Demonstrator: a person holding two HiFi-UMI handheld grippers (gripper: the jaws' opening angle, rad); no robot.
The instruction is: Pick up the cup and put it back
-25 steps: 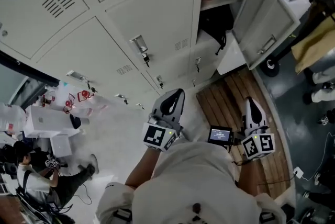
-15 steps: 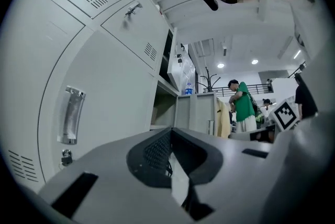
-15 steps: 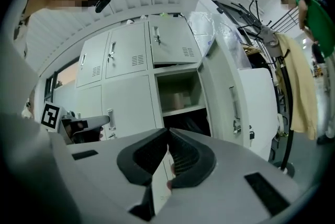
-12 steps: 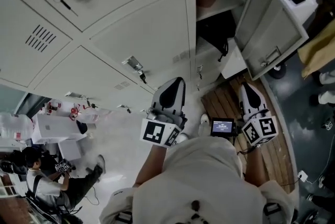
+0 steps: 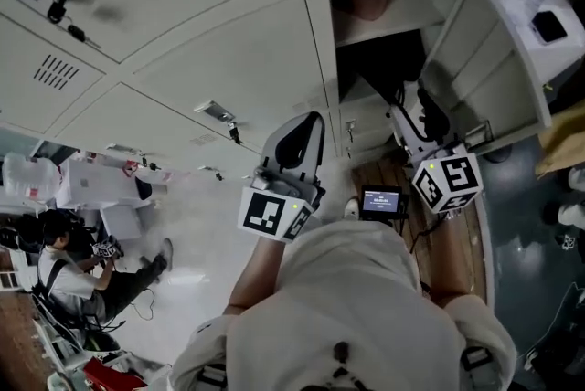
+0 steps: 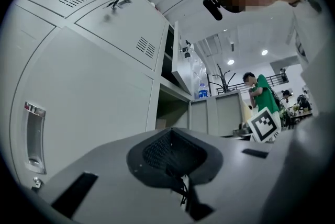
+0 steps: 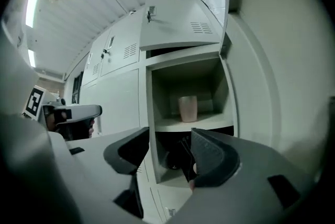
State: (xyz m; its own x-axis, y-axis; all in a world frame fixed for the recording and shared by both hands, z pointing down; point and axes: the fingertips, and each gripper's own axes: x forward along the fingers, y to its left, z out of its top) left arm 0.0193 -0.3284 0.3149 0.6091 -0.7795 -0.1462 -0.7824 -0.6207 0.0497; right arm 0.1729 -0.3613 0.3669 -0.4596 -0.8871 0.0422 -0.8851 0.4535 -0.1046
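Having just been opened for grasping, the empty right tool [image 7: 168, 139] is aimed at the cup [image 7: 188, 108] mid-frame; the left tool [image 6: 175, 152] seems closed.

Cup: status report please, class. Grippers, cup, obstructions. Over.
Right gripper jaws just opening, empty. Left gripper shut, empty. Cup upright on locker shelf, untouched. Door swung open, nothing blocking.

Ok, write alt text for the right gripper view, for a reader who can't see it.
The right gripper has just been opening its dark grey jaws, with nothing between them, and points at a pale pink cup standing upright on the shelf of an open light-grey metal locker. The left gripper shows at the far left.
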